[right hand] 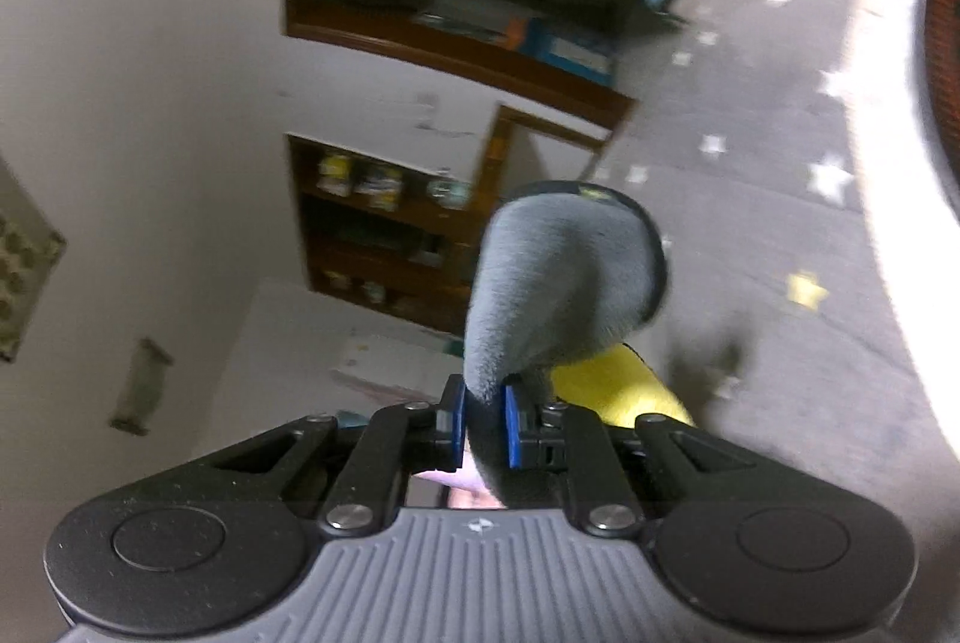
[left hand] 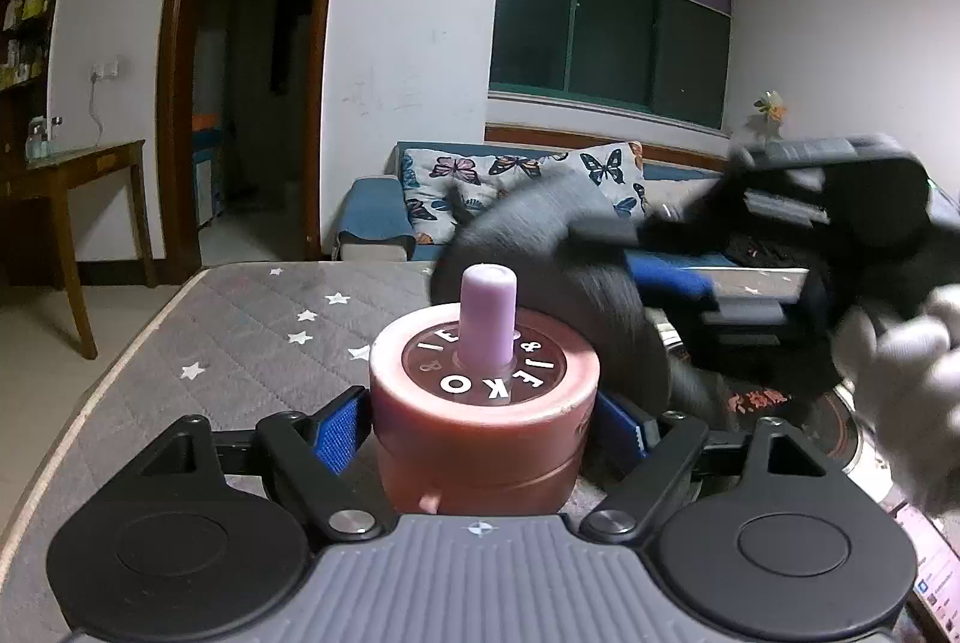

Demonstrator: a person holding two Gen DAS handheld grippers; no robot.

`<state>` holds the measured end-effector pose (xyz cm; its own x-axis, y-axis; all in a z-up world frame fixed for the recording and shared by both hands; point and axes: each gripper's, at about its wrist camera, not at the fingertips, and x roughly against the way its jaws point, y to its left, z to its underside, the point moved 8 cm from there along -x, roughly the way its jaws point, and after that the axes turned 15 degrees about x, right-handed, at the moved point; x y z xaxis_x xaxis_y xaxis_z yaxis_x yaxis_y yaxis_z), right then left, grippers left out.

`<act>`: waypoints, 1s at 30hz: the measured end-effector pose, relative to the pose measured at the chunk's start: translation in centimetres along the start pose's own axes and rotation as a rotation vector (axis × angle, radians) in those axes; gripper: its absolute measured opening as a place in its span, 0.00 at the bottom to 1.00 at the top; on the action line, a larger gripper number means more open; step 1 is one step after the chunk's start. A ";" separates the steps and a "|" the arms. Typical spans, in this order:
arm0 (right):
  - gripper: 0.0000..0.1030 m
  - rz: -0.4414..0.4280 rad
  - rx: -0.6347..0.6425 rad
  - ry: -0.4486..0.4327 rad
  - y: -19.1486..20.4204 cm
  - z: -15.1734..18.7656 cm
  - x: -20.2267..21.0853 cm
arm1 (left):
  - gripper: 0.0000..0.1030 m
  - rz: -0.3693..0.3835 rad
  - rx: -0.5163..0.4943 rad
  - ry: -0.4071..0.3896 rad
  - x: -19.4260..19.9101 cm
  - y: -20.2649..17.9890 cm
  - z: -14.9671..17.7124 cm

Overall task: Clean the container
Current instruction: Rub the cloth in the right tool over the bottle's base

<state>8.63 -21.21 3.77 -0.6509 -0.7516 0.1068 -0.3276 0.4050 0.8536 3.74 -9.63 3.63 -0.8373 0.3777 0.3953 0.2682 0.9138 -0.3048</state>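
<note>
Left wrist view had the pink container (left hand: 483, 421) sitting upright on the grey star-print mattress (left hand: 240, 343), right between the blue pads of the left gripper (left hand: 480, 430), which looked pressed against its sides. Lavender spout (left hand: 487, 322) stuck up from the lettered lid. Just behind it to the right was the grey cloth (left hand: 540, 247), blurry, and further right the right gripper (left hand: 606, 229) with a light-gloved hand (left hand: 906, 373) at the edge.

My guess on handling: stiff plastic, probably light, smooth enough to slip, so the wide body where the pads sat seemed the sensible spot, not that skinny spout. Cloth looked soft and floppy.

Right wrist view was tilted hard, room all sideways. It showed what the other one couldn't: right gripper (right hand: 485, 424) nearly closed, pads pinching a fold of the cloth (right hand: 564, 277), with something yellow (right hand: 618, 391) tucked behind it. Only a pinkish sliver low down there might have been the container, couldn't say. Left view was the only one showing cloth and lid together, though whether they touched I couldn't tell
</note>
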 end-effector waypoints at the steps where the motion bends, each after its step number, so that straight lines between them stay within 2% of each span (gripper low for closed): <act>1: 0.13 -0.019 -0.012 0.003 0.1 -0.4 -0.6 | 0.80 0.002 -0.003 0.001 0.0 0.0 0.0; 4: 0.13 -0.008 -0.032 0.007 -1.1 -0.6 -1.9 | 0.80 0.011 -0.013 0.007 0.0 -0.1 0.0; 7: 0.13 -0.014 -0.105 0.007 -3.0 -0.3 -2.7 | 0.80 0.029 -0.031 0.018 0.0 -0.1 0.0; 16: 0.13 0.081 -0.178 0.094 -8.2 2.3 -4.4 | 0.80 0.100 -0.097 0.089 0.0 0.0 -0.3; 23: 0.13 0.141 -0.098 0.138 -7.4 3.6 -3.2 | 0.80 0.119 -0.196 0.113 0.7 -0.3 -0.4; 30: 0.13 0.169 -0.057 0.151 -5.9 5.4 -0.8 | 0.83 0.045 -0.091 0.104 0.8 -0.1 -0.1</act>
<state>7.35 -20.19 -4.14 -0.5819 -0.7469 0.3218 -0.1811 0.5048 0.8440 3.13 -9.40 4.06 -0.7707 0.4278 0.4723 0.3503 0.9036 -0.2468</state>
